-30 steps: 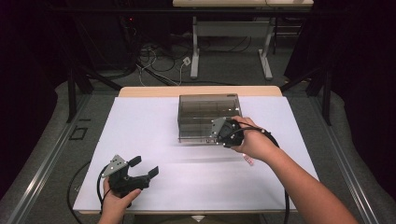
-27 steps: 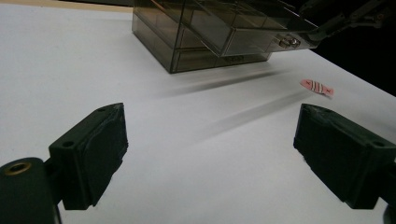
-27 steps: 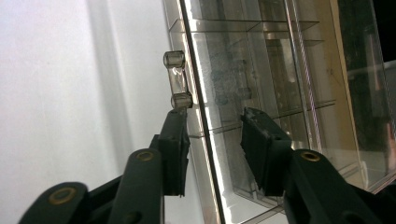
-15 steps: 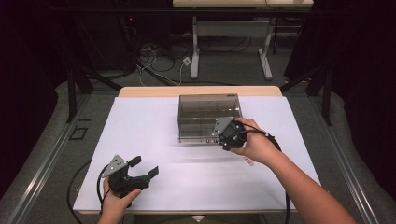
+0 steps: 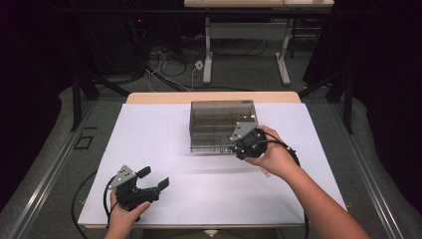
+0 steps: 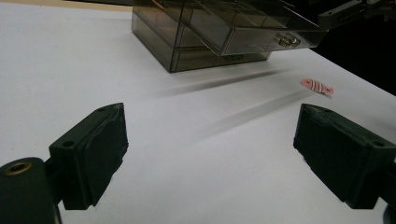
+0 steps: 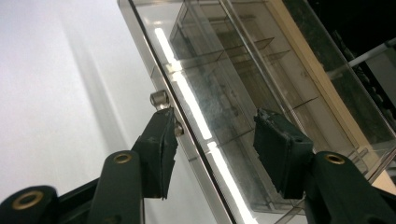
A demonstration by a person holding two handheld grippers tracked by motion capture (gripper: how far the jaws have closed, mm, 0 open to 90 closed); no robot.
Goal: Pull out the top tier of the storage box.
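A smoky clear drawer box (image 5: 219, 122) stands at the table's back middle, its top drawer (image 6: 252, 32) pulled partly out. My right gripper (image 5: 239, 148) is at the box's front right corner. Its jaws (image 7: 215, 135) straddle the drawer's front wall, one pad beside the small metal knob (image 7: 159, 99) and the other standing off inside the drawer. These jaws have just been opening and do not press on the wall. My left gripper (image 5: 154, 178) rests open near the front left edge, with only bare table between its pads (image 6: 93, 149).
A small pink striped piece (image 6: 317, 87) lies on the white table (image 5: 164, 134) near the right forearm (image 5: 318, 209). Desk legs and cables stand on the floor beyond the far edge. The right gripper's cable (image 5: 291, 149) loops over the hand.
The right hand has shifted slightly to the right at the box's front corner. The left gripper has stayed where it was.
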